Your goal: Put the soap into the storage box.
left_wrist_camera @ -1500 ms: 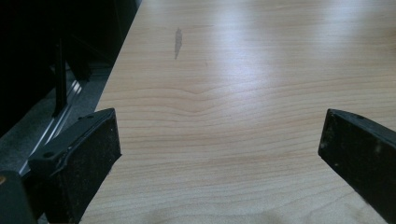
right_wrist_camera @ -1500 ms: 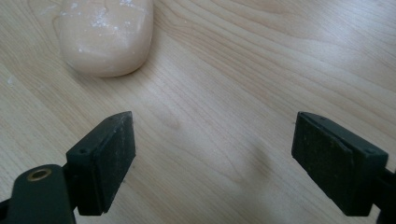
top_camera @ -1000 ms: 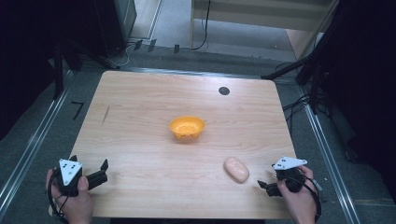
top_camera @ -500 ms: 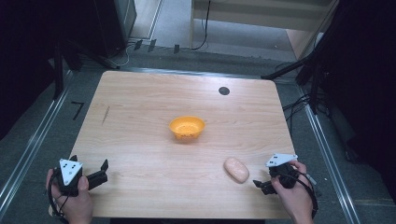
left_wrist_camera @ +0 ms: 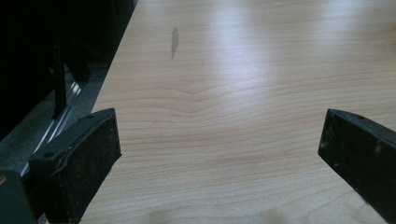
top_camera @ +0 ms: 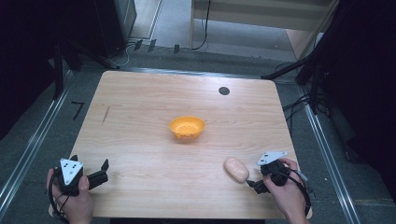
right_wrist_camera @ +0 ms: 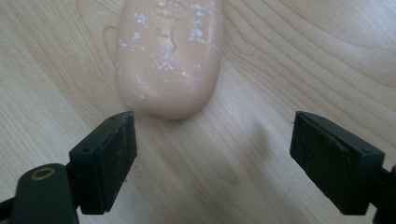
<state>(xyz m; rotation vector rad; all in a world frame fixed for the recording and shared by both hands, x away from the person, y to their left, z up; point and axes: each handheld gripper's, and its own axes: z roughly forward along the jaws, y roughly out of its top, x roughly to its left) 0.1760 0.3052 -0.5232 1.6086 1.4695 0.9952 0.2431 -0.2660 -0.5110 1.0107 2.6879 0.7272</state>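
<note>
Wooden table [top_camera: 140,126]: pale grain, a dark round spot [top_camera: 224,90] near its far edge.
Orange bowl [top_camera: 187,127]: sits upright near the table's middle, well apart from both grippers.
Left gripper [top_camera: 103,167]: held at the near left corner, jaws spread wide over bare wood.
Right gripper [right_wrist_camera: 212,154]: near right, jaws spread, gripping nothing.
Pink oval bar [right_wrist_camera: 169,56]: flecked white, lying flat just ahead of the right gripper, nearer its left jaw.
</note>
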